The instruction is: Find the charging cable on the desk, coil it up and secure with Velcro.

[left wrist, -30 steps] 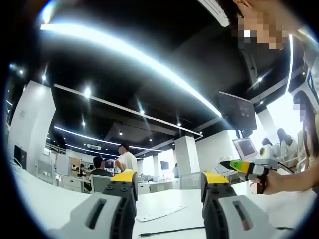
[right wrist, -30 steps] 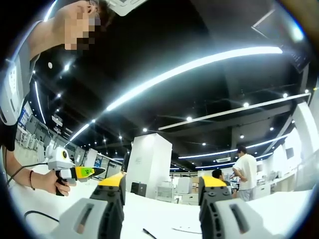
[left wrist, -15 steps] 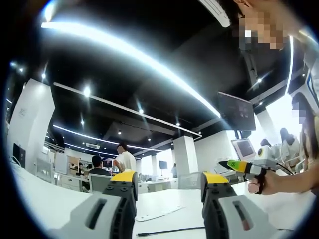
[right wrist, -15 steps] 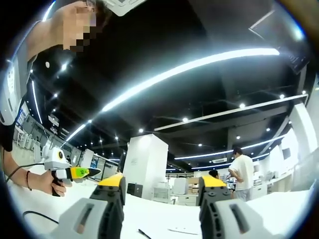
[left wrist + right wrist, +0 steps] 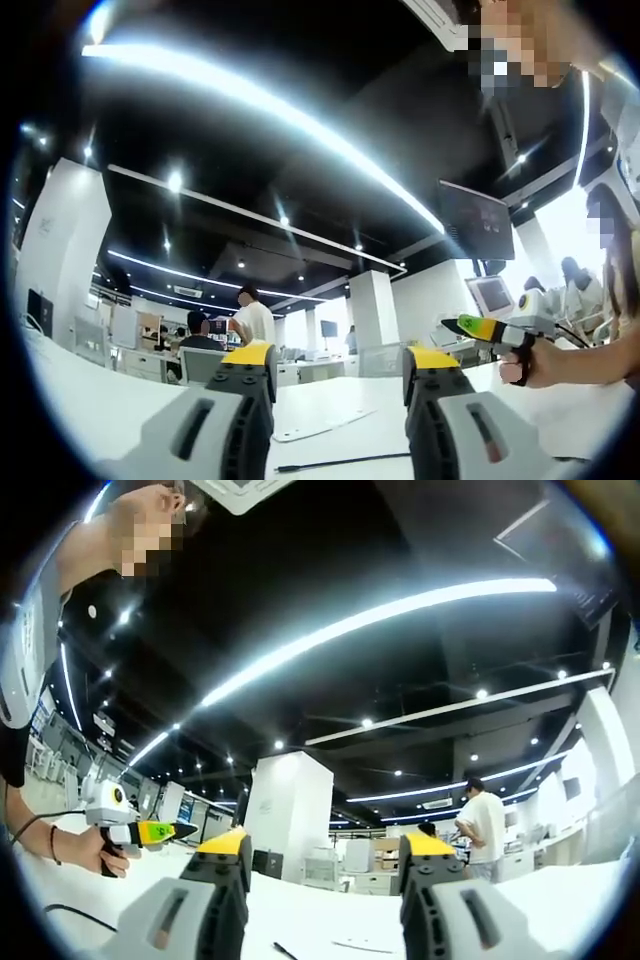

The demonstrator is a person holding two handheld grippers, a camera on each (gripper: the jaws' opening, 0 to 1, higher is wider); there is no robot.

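Observation:
In the left gripper view a thin black charging cable (image 5: 345,462) lies on the white desk (image 5: 90,410), between my own jaws at the bottom edge. A pale flat strip (image 5: 318,430), maybe the Velcro, rests just beyond it. My left gripper (image 5: 340,358) is open above the desk with nothing between its yellow-tipped jaws. My right gripper (image 5: 462,325), held by a hand, comes in from the right. In the right gripper view my right gripper (image 5: 327,845) is open and empty, a cable end (image 5: 283,950) lies below it, and my left gripper (image 5: 183,828) is at the left.
Both views tilt up at a dark ceiling with long light strips. People (image 5: 255,318) stand and sit at far desks. A white pillar (image 5: 290,815) and monitors (image 5: 478,222) stand behind. A black cord (image 5: 65,912) trails on the desk under the left hand.
Both views have shifted only slightly with the hands. Each gripper has drifted a little outward in the other's view. The cable and strip lie as before.

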